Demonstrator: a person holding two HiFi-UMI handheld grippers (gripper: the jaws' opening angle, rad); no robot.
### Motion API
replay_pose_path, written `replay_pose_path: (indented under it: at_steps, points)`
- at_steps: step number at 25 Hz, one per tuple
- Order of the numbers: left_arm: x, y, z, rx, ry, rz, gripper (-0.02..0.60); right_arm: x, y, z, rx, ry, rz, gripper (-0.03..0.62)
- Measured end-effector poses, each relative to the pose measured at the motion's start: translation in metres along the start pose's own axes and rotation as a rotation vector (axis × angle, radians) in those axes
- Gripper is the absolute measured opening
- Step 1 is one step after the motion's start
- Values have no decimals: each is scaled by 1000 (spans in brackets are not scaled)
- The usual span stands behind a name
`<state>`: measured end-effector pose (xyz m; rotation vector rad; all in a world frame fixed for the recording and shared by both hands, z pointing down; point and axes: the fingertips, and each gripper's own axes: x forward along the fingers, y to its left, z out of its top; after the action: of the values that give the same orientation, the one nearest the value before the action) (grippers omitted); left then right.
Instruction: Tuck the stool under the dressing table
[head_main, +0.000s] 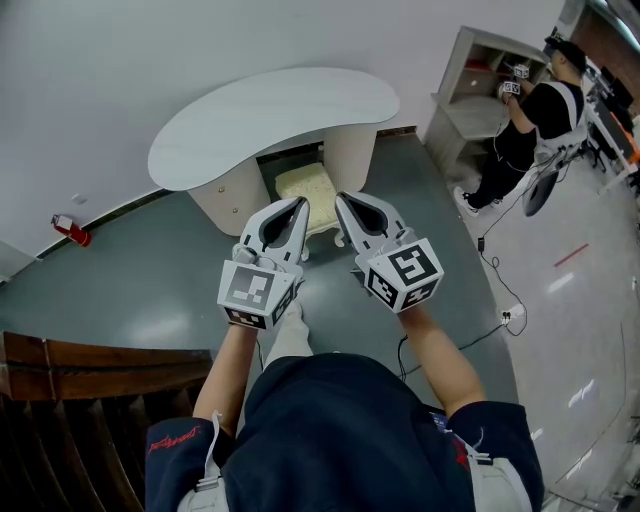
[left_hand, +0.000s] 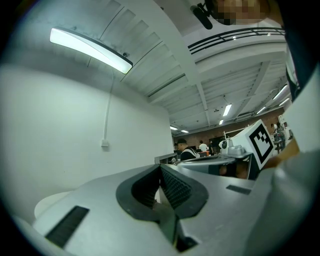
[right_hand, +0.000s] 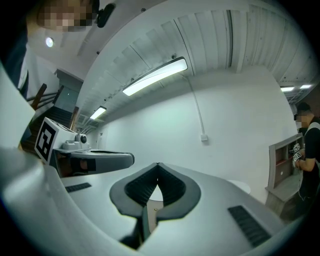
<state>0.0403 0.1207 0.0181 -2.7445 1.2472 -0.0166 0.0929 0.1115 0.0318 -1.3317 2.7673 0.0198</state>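
Item: stool (head_main: 305, 185), partly under table (head_main: 270, 110). Tools: left gripper (head_main: 298, 207), right gripper (head_main: 343, 200), both pressed together, empty. Handling: push seat front evenly, straight inward, avoiding skew.

- The stool (head_main: 306, 186) stands in the opening between the two pedestals of the dressing table (head_main: 270, 115), blocking the way under the top.
- Bare grey floor (head_main: 130, 285) lies open to the left.
- To the right, a cable (head_main: 491, 266) crosses the floor; a person (head_main: 535, 112) stands well apart.
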Motion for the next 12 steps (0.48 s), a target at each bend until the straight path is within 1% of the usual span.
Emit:
replay_pose_path:
  at_steps: [7,12]
  points:
    - [12,24,-8,-2,-10,8,14,35,-3,-6,2,3,12,9]
    - [22,51,-15,-3,-5,14,14,65,-9,-14,14,7,18,9]
